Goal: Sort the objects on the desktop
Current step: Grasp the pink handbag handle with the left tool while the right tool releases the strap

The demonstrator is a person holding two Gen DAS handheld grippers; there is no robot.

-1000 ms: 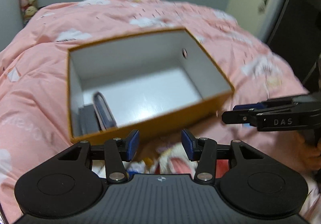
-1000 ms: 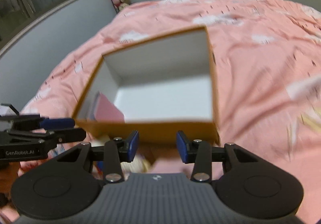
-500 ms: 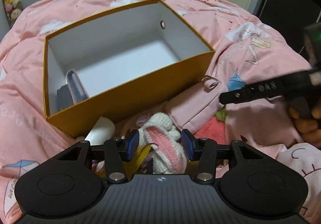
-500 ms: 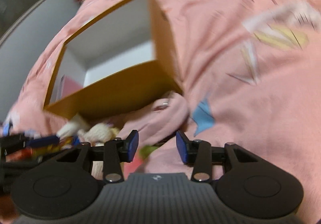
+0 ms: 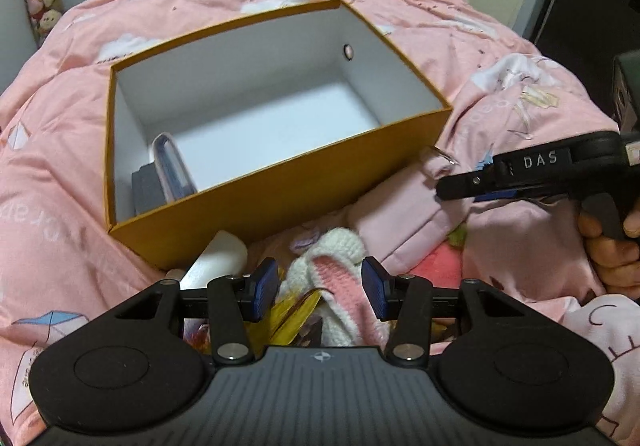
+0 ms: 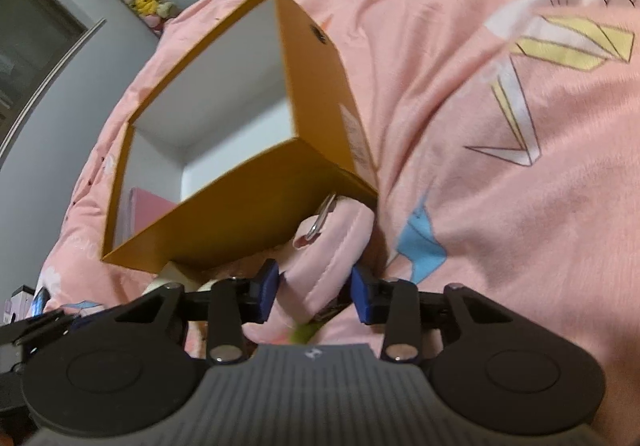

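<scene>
The orange open-topped cardboard box point(image 5: 280, 190) with white lining rests on the pink printed bedcover point(image 5: 60, 166). Compared with half a second ago, the right hand-held gripper point(image 6: 314, 290) has come down just in front of the box's near-right corner and now straddles the pale pink padded pouch point(image 6: 332, 242) with its metal ring; its jaws are spread, not yet clamped. Judged: a grasp on the pouch is imminent. The left hand-held gripper point(image 5: 318, 288) hovers open over the white-and-pink crocheted toy point(image 5: 340, 266) in front of the box. Count: one box, two items inside it at its left end, one pouch, one crocheted toy, one white cylinder point(image 5: 218, 258).
</scene>
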